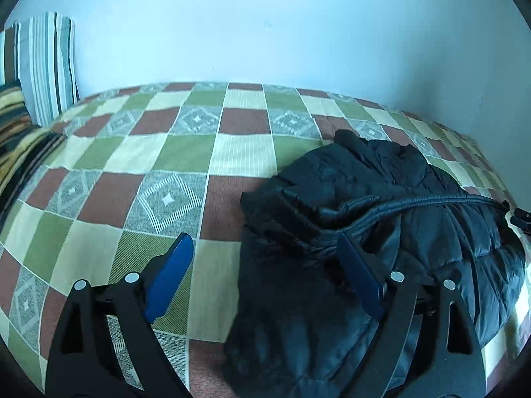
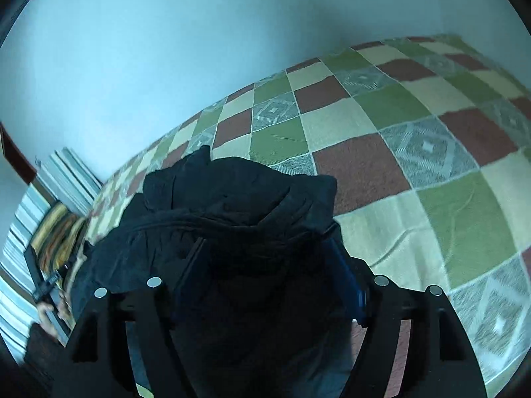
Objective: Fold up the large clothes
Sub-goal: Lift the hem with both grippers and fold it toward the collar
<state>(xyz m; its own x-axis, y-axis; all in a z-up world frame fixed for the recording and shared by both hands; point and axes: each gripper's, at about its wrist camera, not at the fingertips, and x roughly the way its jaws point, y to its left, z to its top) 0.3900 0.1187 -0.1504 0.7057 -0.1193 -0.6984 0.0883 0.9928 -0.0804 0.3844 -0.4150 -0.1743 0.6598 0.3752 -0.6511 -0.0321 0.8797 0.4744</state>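
A black quilted puffer jacket (image 1: 381, 219) lies bunched on a bed covered by a checked bedspread of green, cream, rust and grey diamond squares (image 1: 139, 152); in the left wrist view the jacket sits on the right half of the bed, near the camera, with a ribbed hem or collar band curving across its top and a dark, fuzzier part spilling toward the near edge; the left gripper (image 1: 265, 248) hangs just above the bedspread with its blue-padded jaws spread wide; its left finger is over bare checked cloth and its right finger is against the near left part of the jacket, nothing pinched between them. At the far left, striped pillows in grey, white and black (image 1: 49, 66) stand upright against the pale blue wall (image 1: 265, 26), with a yellow and black striped cushion (image 1: 16, 132) just in front of them. In the right wrist view the jacket (image 2: 232, 205) fills the space between the fingers of the right gripper (image 2: 262, 255); the jaws stand apart around a thick bundle of the dark fabric, which hides most of the left pad, so whether they actually press it I cannot tell.
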